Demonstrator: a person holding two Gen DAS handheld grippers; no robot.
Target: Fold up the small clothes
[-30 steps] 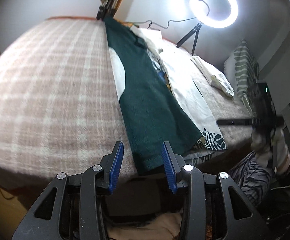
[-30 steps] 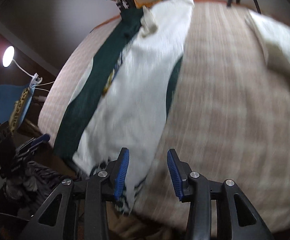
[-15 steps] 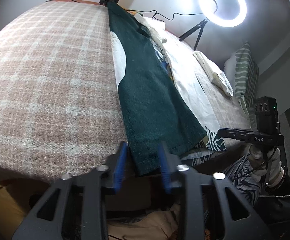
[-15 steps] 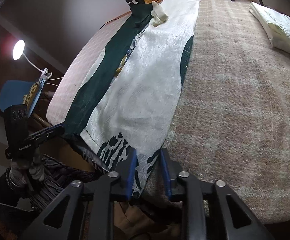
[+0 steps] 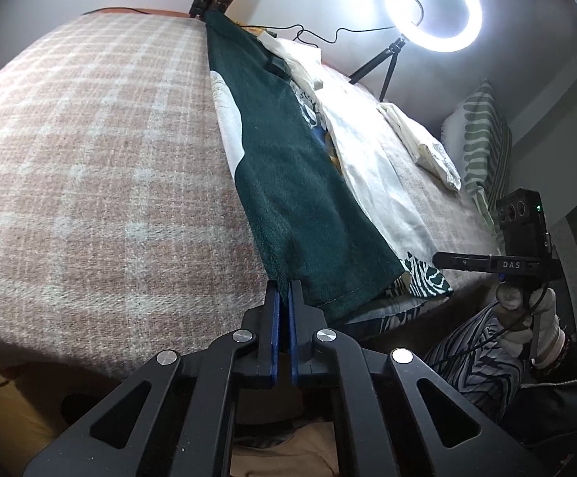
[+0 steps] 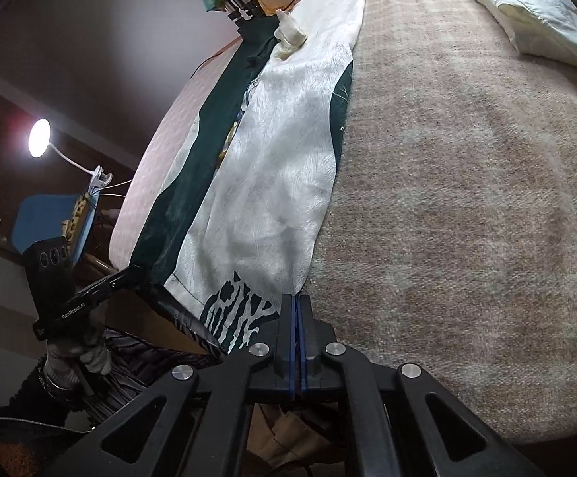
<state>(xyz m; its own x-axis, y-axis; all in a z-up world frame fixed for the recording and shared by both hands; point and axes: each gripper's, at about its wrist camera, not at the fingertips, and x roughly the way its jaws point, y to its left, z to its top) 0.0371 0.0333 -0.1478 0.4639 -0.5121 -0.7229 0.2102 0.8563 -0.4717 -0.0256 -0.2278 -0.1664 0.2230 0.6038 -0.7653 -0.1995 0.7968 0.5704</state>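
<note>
At the near edge of the bed (image 5: 89, 198), the green-and-cream garment (image 5: 296, 206) is pinched at its hem corners by the closed left gripper (image 5: 282, 294) and right gripper (image 6: 297, 306). A thin hold may be lost on lifting, so the fold could be skewed.

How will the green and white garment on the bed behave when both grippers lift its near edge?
The garment lies flat and thin, so it will probably sag between the left gripper and right gripper. It looks light. Its folded-over layers may slide apart.
</note>
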